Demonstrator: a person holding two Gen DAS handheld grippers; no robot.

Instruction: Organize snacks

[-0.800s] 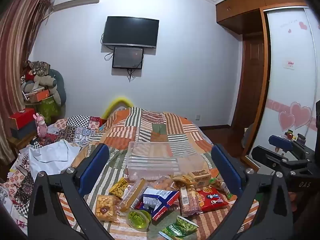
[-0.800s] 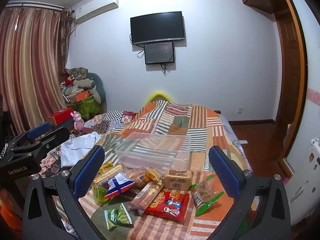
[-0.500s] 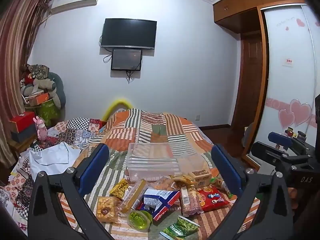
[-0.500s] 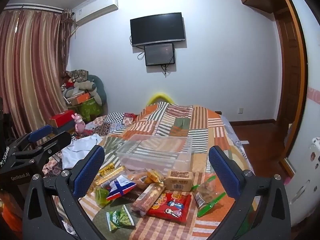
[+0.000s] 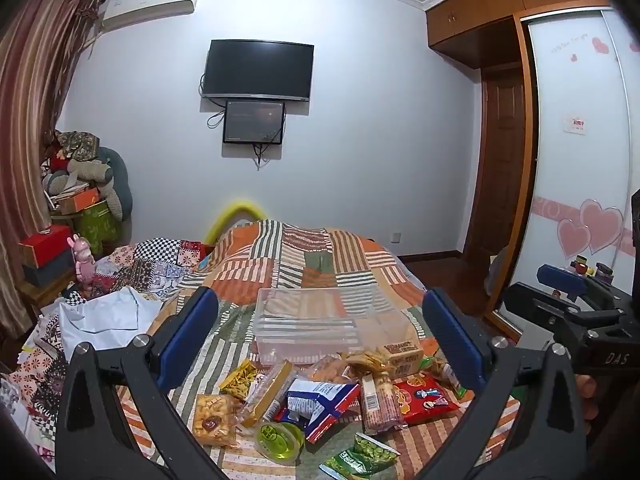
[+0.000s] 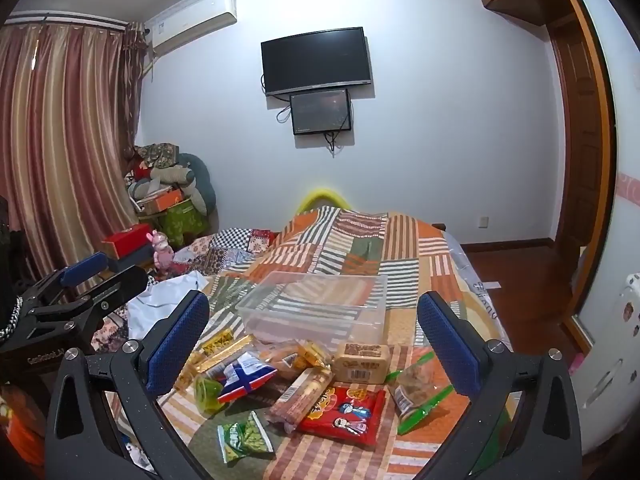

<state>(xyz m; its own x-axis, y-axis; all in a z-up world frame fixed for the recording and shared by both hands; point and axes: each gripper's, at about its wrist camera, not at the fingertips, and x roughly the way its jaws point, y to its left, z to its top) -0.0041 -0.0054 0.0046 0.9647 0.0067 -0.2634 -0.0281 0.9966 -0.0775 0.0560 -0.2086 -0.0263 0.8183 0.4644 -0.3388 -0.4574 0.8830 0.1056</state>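
Below, snacks (image 5: 320, 396) heaped before gaping left gripper (image 5: 320, 320)

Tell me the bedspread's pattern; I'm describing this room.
Striped patchwork in orange, green and white; the right wrist view shows it best.

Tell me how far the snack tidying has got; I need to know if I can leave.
Nothing looks done: the clear plastic bin on the bed is empty. Nothing is in hand either; the left gripper and right gripper are both open and hold nothing. All is left: the red snack packet, green pea bag, tan box and the other snacks lie loose on the quilt.
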